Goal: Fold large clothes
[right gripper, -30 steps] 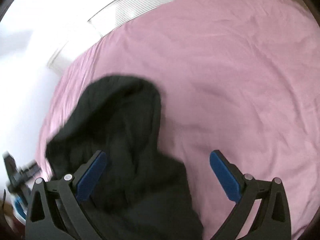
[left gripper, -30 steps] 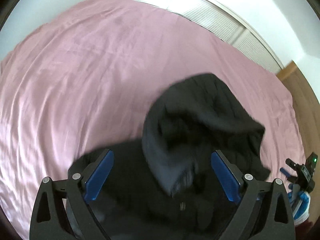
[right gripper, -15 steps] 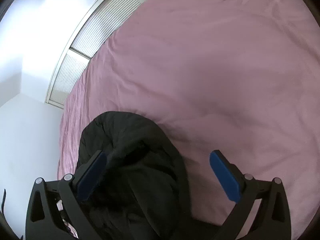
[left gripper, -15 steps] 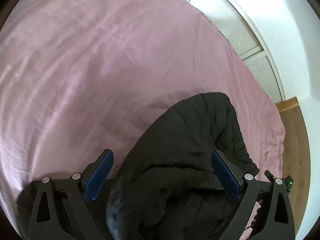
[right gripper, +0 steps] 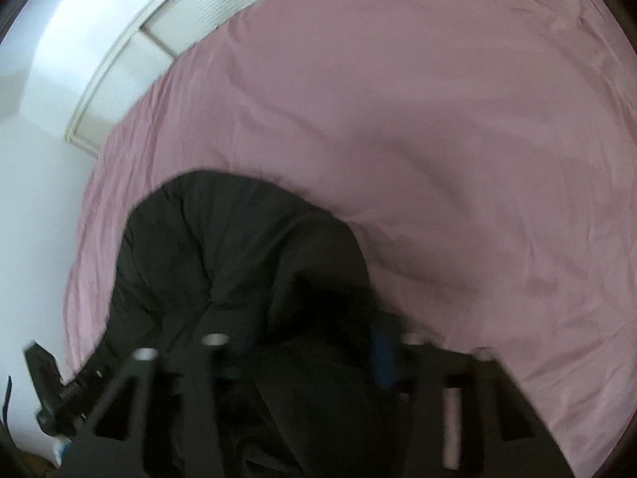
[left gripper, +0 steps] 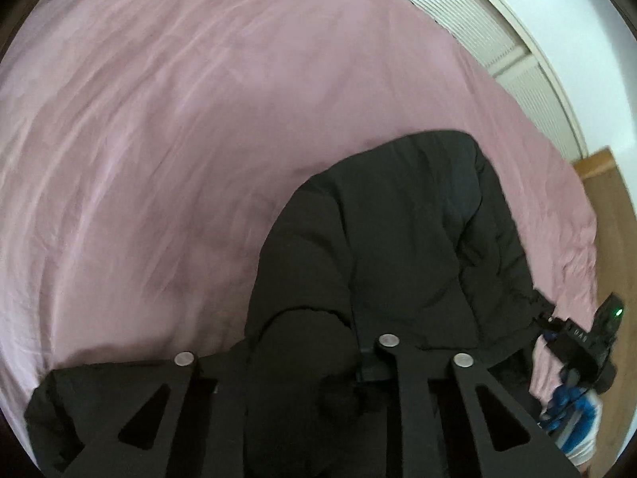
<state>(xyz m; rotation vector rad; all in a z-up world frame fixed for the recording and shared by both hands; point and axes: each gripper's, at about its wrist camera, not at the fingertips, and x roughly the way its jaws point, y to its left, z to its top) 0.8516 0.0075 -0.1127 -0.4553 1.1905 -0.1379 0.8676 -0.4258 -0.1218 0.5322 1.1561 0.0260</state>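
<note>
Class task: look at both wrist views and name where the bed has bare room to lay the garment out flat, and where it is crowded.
Bare pink sheet runs from the black jacket to the louvred doors, and beyond the jacket in the right wrist view too. Crowded: the near edge, where both grippers have just been closing on bunched jacket fabric.

A black padded jacket (left gripper: 402, 247) lies bunched, seemingly folded over, on the pink bedsheet (left gripper: 179, 127).

Pink bed (left gripper: 167, 151), bare and open across its far and left expanse (right gripper: 458, 127). Black jacket (left gripper: 402, 239) heaped at the near edge, filling the space at both grippers. Black device (left gripper: 585, 342) stands beside the bed's right edge; wall (right gripper: 36, 183) bounds that side.
</note>
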